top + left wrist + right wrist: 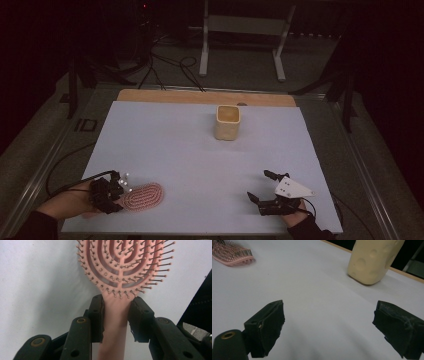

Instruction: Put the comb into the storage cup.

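Two claws: at lower left of the high view we see the left claw [116, 312] pinching the pink hairbrush [123, 262] handle; the right claw [329, 325], lower right, stands spread above the bench [200, 150].

Desk [165, 135] is covered by a pale sheet, with a bare wooden strip showing along the far edge. Pink hairbrush [144, 196] lies flat, bristles up, near the near-left corner. Cream cup [228, 122] with dimpled sides stands upright close to the far edge, about mid-width, well apart from the brush.
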Available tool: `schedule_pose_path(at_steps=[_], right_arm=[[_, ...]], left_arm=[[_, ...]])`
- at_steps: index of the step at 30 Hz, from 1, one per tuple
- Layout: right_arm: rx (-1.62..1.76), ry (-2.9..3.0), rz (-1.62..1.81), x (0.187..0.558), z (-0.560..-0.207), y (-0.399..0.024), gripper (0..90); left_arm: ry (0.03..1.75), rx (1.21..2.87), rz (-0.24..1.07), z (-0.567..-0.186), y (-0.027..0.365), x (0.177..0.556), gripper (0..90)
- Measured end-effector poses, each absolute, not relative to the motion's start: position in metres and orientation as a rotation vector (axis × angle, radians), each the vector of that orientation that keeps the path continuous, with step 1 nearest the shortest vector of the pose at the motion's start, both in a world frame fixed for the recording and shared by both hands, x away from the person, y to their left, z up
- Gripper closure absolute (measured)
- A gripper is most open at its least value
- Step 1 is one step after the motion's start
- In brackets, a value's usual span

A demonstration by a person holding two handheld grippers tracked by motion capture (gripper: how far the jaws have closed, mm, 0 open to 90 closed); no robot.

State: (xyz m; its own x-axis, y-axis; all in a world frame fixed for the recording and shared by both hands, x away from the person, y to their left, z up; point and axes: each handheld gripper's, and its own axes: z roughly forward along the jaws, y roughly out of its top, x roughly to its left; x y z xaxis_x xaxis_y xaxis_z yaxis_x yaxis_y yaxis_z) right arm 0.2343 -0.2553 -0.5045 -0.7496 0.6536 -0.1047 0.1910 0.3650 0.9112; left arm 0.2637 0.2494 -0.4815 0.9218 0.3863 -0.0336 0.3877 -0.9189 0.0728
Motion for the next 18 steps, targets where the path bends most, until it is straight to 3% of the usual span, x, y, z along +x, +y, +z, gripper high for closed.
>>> schedule_pose_path(at_steps=[9,18], right_arm=[[0.731,2.177,1.364,0.2338,-0.5044,-0.2550,9.6],[0.736,2.175,1.368,0.2349,-0.5047,-0.2553,9.6]], left_arm=[[0.598,3.012,-0.074,-0.4813,0.2476,0.2639,69.4],[0.573,2.969,-0.012,-0.4794,0.2494,0.2622,70.1]])
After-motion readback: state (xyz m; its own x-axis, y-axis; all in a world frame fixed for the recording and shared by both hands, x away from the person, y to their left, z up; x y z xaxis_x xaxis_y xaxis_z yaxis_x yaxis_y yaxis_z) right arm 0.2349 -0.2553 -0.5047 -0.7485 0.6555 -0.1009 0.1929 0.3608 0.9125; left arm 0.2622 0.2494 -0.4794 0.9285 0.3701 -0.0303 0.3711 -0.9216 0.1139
